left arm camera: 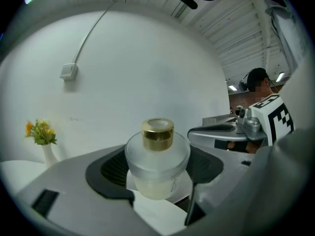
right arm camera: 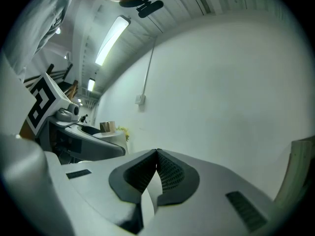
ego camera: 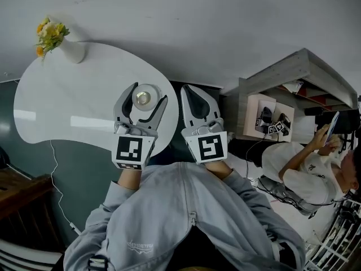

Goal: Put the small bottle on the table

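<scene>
The small bottle [ego camera: 142, 99] is frosted glass with a gold cap. It sits between the jaws of my left gripper [ego camera: 148, 94], over the right end of the white table [ego camera: 73, 106]. In the left gripper view the bottle [left arm camera: 157, 156] stands upright with both black pads against its sides, held by the left gripper [left arm camera: 157, 173]. Whether its base rests on the tabletop I cannot tell. My right gripper [ego camera: 193, 90] is shut and empty, just off the table's right edge. In the right gripper view the right gripper [right arm camera: 156, 155] has its pads together, and the bottle's gold cap [right arm camera: 107, 127] shows at the left.
A white vase of yellow flowers [ego camera: 61, 43] stands at the table's far left corner. A white cable [ego camera: 56, 176] hangs off the near edge. To the right are a low shelf unit [ego camera: 282, 95] and a seated person [ego camera: 304, 171].
</scene>
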The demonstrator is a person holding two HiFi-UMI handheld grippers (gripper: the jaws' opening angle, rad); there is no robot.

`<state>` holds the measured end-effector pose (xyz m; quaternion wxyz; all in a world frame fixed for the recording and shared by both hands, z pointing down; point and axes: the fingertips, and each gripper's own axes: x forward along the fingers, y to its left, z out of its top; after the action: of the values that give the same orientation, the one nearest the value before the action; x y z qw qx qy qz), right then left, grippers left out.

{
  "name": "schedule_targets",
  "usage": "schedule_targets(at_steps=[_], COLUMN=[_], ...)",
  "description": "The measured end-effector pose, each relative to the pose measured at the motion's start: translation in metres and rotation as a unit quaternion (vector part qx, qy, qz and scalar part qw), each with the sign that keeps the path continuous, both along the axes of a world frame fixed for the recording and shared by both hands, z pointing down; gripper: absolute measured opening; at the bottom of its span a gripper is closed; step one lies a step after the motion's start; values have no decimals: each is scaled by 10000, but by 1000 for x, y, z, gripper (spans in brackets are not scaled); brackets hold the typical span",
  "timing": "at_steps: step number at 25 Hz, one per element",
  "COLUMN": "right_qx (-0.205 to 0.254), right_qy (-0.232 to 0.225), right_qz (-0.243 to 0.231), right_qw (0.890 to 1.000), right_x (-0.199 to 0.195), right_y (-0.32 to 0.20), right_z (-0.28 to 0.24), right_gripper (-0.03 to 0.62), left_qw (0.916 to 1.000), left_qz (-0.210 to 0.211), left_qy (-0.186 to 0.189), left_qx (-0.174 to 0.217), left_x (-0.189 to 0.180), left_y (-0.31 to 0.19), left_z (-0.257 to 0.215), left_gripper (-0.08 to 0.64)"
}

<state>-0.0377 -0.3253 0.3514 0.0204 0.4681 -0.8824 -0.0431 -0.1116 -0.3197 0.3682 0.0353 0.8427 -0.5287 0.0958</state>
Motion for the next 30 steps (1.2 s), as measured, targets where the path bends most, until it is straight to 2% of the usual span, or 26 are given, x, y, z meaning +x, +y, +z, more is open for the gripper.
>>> schedule_targets(at_steps=[7,18,22,26,30], right_qx=[-115,-316,-446,-608,-672], right_qy=[57,72,67,74,155], right_qz=[111,-197,-194,-210,-290], right_qw=[9999,9993,9988,9979,9972], right_x=[-4,-11,-10,-12,-17], right_y=[-19,-50,-61,-67,-70], right_z=[18,51,72,92,108], right_gripper=[26,26,26,26,26], left_qw=[9997,9990,9978,9976,9974], left_qz=[221,341,374,445,484], left_qy=[-123,-267,-385,-454,-439], left_qx=[-59,-102,-389,-256,-306], left_x=[0,9,13,13,12], left_y=[-25,-57,-64,-73,-77], left_z=[20,57,79,93,111], left_gripper=[331,331,331,331,331])
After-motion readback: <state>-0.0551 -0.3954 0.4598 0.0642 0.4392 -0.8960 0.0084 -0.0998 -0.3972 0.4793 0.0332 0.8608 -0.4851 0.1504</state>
